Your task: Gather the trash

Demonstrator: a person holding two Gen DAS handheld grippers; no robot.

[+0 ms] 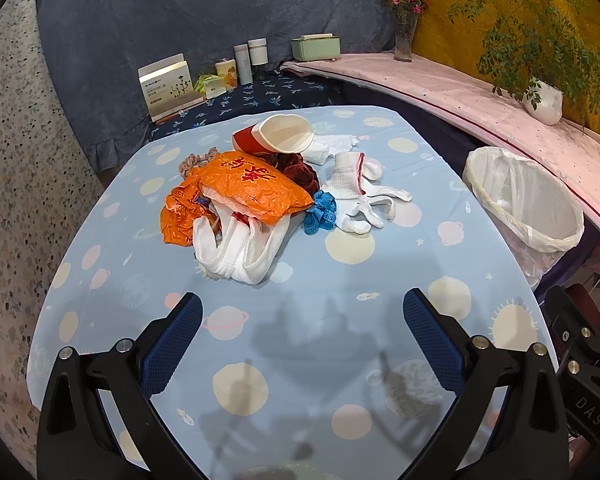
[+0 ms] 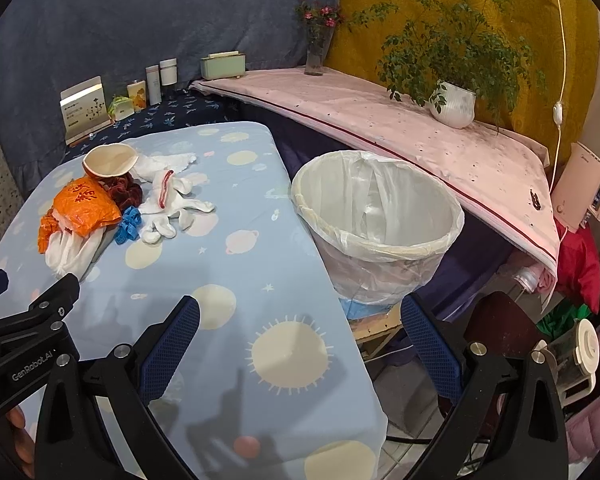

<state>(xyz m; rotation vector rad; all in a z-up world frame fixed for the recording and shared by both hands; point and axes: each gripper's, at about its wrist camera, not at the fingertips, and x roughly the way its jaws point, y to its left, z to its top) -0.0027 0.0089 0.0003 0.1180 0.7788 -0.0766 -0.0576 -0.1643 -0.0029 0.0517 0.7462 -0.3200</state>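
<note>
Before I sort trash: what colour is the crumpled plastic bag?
Orange plastic bag with red lettering; left wrist view.

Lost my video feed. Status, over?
Left gripper and right gripper open, empty, above the table. Trash pile untouched. Lined bin beside the table, nothing blocking.

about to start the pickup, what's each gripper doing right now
left gripper: open, empty, over the table, short of the trash pile.
right gripper: open, empty, near the bin.
</note>
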